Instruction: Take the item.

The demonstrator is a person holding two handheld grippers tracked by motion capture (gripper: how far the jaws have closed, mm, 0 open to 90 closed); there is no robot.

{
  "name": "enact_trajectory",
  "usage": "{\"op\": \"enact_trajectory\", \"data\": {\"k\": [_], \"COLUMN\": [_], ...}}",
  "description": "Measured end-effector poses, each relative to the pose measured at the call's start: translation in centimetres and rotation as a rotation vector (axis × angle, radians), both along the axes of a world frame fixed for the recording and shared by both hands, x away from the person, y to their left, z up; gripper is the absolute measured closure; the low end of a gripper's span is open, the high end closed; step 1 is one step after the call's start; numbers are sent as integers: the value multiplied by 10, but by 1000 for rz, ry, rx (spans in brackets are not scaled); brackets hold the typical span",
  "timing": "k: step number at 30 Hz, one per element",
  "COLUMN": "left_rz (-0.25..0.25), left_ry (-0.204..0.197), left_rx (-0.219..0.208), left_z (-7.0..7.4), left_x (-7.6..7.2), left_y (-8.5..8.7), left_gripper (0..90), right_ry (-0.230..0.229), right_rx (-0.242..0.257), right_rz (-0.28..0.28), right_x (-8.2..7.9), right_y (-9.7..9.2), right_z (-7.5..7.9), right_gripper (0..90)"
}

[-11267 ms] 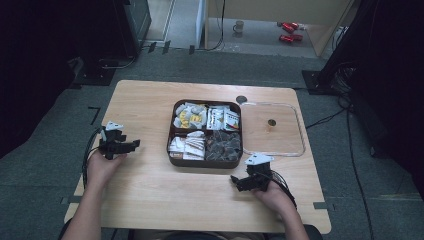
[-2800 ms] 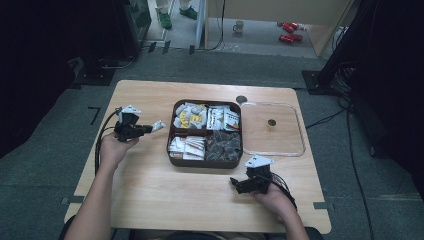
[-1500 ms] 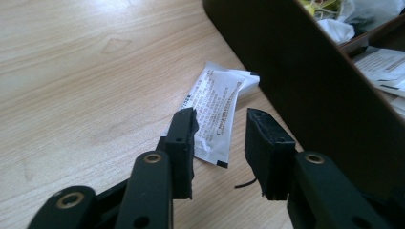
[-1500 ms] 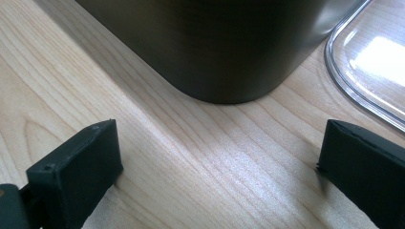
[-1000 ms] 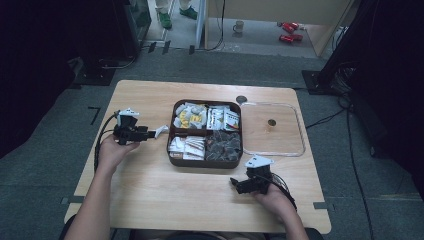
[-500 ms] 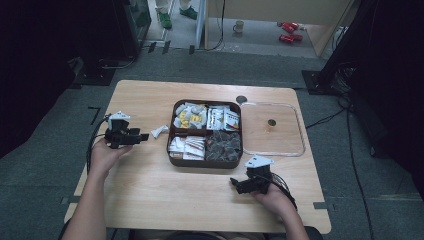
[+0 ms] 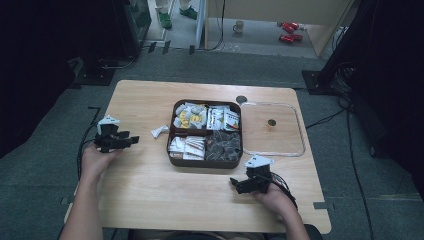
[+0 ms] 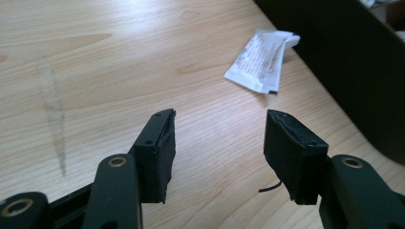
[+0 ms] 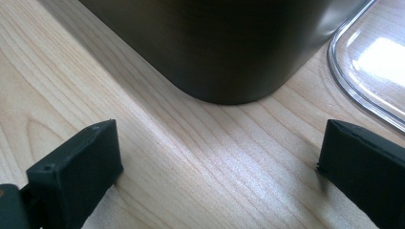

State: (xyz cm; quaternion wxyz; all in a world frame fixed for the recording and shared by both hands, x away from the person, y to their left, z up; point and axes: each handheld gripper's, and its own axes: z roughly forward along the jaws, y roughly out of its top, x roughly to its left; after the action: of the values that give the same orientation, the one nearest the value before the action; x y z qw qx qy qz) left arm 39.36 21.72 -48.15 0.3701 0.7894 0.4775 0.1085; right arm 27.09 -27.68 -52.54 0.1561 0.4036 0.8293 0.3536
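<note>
A brown box (image 7: 170,150) with four compartments of small packets stands mid-table. One white packet (image 7: 159,131) lies flat on the wood just left of it, also seen ahead of the jaws in the left gripper view (image 8: 261,62). My left gripper (image 7: 134,140) hovers low to the left of that packet and apart from it. Its jaws have just been opening and stand open with nothing between them (image 8: 219,124). My right gripper (image 7: 234,184) rests near the front edge, open and empty (image 9: 219,143), facing the box's rounded corner (image 9: 229,47).
A clear lid (image 7: 295,150) lies flat to the right of the box, and its rim (image 9: 363,90) shows in the right gripper view. Bare wood spreads across the table's left and front. Cables trail from both grippers.
My left gripper has drawn back to the left, away from the white packet, which stays on the table beside the box. The right hand has not moved.
</note>
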Motion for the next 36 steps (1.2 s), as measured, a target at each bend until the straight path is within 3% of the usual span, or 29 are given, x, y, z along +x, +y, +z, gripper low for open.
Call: {"op": "enact_trajectory", "data": {"k": [3, 6, 10, 13, 19, 24, 36], "left_rz": [-5, -2, 20, 28, 28, 43, 34], "left_ry": [4, 1, 39, 45, -6, -42, -127], "left_rx": [-4, 19, 31, 32, 58, 36, 120], "left_z": [-3, -8, -16, -19, -22, -27, -34], "left_x": [-1, -1, 2, 2, 2, 1, -3], "left_y": [5, 9, 17, 20, 20, 21, 12], "left_gripper": [443, 432, 426, 428, 382, 311, 249], "right_ry": [-1, -2, -1, 0, -1, 2, 2], "right_rx": [-1, -2, -2, 0, 0, 0, 0], "right_rz": [6, 6, 6, 5, 6, 3, 3], "right_x": [1, 1, 1, 2, 2, 1, 1], "right_y": [0, 0, 0, 1, 1, 1, 1], "right_z": [0, 0, 0, 0, 0, 0, 0], "right_gripper": [4, 3, 3, 3, 3, 3, 3]}}
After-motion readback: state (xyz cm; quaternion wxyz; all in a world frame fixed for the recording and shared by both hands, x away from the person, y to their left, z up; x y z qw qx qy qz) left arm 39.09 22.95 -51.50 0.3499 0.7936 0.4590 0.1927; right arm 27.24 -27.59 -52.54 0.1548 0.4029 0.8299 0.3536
